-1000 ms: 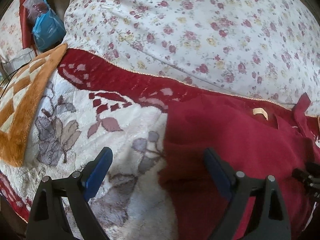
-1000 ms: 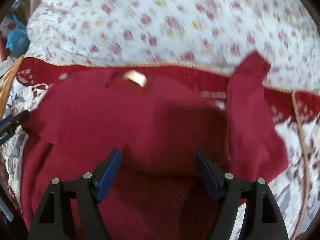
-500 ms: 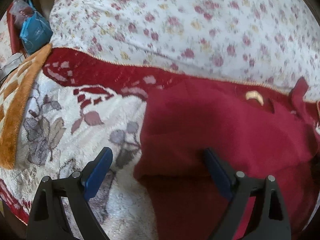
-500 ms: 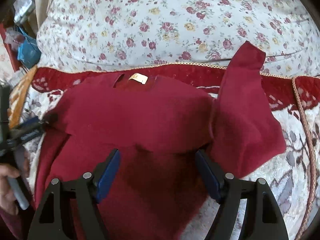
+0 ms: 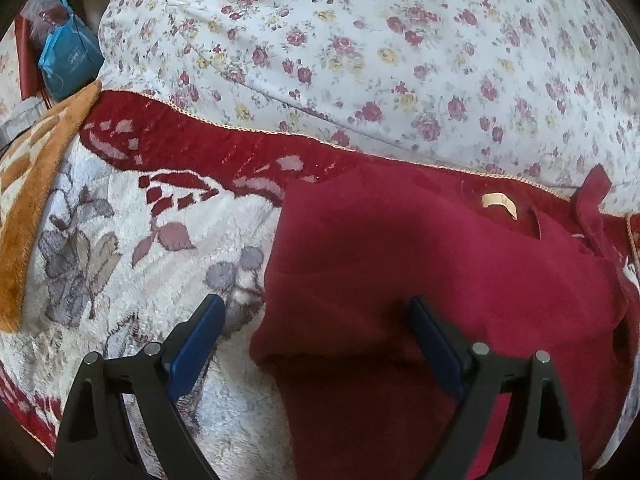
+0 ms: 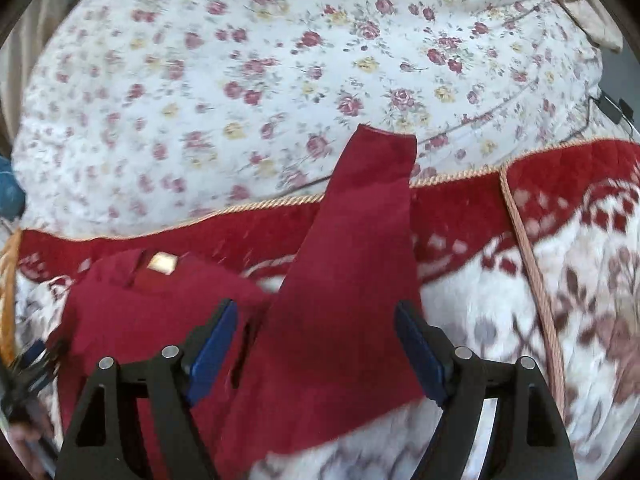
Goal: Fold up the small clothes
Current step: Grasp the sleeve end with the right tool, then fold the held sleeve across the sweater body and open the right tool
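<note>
Your left gripper stands wide with nothing between its blue pads, and it sits over the left edge of the red sweater: the pad at 8 o'clock is over the white plush blanket, the one at 5 o'clock over the red cloth. From this view the sweater fills the frame from the centre out to 3 o'clock and down to 6 o'clock, lying flat on the blanket with its left part already folded across the body, so a straight folded edge runs down at about the middle of the picture. Its pale neck label shows at 2 o'clock, just below the blanket's dark red border. The flowered quilt takes up the whole top, a blue bag lies at 10 o'clock, and an orange blanket lies along 9 o'clock. Your right gripper is also spread wide and grips nothing; between its pads lies the sweater's right sleeve, which stretches from 6 o'clock up toward 12, its cuff resting on the flowered quilt. The folded body with the label sits at 8 o'clock of that view, and the plush blanket spreads at 3 to 4 o'clock.
</note>
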The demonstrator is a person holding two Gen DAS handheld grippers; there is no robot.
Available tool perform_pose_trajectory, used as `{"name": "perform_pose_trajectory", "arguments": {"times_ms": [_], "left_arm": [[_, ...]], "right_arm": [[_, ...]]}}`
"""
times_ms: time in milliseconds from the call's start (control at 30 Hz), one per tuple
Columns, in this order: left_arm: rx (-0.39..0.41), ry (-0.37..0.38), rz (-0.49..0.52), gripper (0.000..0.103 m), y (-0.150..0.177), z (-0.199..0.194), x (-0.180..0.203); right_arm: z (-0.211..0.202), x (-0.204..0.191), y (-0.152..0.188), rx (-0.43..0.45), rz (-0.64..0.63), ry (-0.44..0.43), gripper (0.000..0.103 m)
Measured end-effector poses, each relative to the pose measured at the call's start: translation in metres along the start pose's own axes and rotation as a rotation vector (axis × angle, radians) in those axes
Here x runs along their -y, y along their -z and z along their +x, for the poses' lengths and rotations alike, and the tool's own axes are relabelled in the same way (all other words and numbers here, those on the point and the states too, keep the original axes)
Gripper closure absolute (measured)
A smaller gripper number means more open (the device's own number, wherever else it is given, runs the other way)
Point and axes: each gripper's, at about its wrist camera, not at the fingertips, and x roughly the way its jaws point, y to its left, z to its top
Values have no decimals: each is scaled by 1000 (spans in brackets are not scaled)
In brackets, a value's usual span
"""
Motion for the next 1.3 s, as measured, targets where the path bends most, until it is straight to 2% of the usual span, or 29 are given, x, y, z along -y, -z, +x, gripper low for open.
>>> {"name": "perform_pose_trajectory", "arguments": {"times_ms": [100, 233, 333, 433, 467, 500, 533, 567, 700, 833, 1033, 1133, 1200, 1300], "left_arm": [[0, -9, 2, 11, 0, 1, 0], [1, -11, 7, 11, -3, 4, -2], [-2, -9, 2, 11, -6, 7, -4], [-1, -3, -1, 11, -8, 8, -3], [0, -3, 1, 11, -9, 8, -2], [2, -4, 4, 11, -9, 8, -2], [3, -5, 3, 11, -10, 8, -1], [4, -4, 1, 11, -10, 7, -2], [20, -1, -15, 11, -12, 2, -6], [42, 7, -68, 11, -15, -7, -17], [62, 17, -145, 11, -17, -16, -36], [74, 19, -180, 11, -16, -21, -48], [78, 17, -199, 11, -16, -22, -53], [69, 25, -211, 11, -16, -21, -57]], "right_arm": [[37, -3, -21, -18, 18, 55, 19], [94, -11, -41, -103, 13, 76, 19], [129, -10, -49, -161, -8, 149, 19], [145, 2, -50, -166, 20, 179, 43], [143, 5, -50, -149, 27, 168, 59], [140, 9, -50, -140, 30, 166, 70], [136, 13, -50, -131, 30, 158, 86], [130, 18, -51, -120, 39, 130, 88], [79, 32, -55, -28, 62, -12, 89], [16, 23, -53, 42, 51, -188, 89], [-52, -55, -36, 97, -157, -331, 89], [-64, -107, -24, 99, -250, -393, 89], [-68, -134, -15, 108, -301, -392, 89], [-70, -154, -9, 117, -330, -407, 89]]}}
